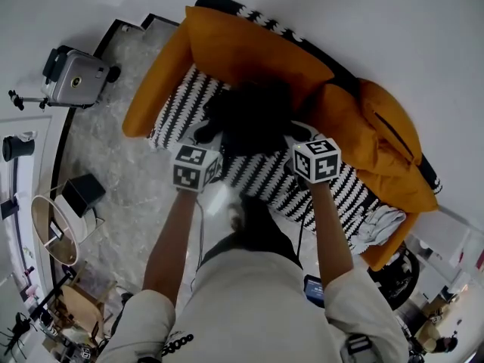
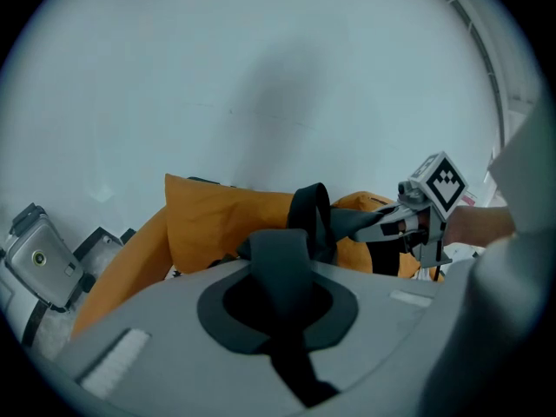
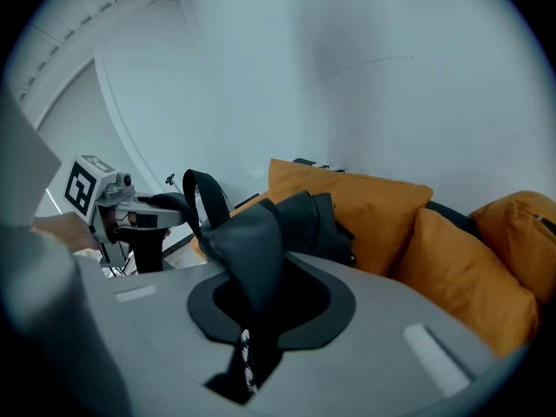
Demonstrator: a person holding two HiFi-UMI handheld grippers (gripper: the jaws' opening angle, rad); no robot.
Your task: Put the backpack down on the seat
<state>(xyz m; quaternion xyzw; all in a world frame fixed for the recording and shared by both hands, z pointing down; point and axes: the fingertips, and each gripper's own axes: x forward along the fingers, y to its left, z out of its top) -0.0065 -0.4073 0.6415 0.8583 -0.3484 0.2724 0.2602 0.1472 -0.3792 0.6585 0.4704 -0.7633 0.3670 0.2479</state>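
The left gripper was clamped shut on a dark strap of the black backpack, the webbing running up out of the pinch between its jaws. The right gripper was closed on a fold of the backpack's dark fabric, which filled the gap between its jaws. Both grippers were held close together in front of the person, with the bag between them. The backpack hung or lay over the sofa seat, with its black-and-white zigzag cover, just in front of the orange cushions; whether it rested on the seat could not be told.
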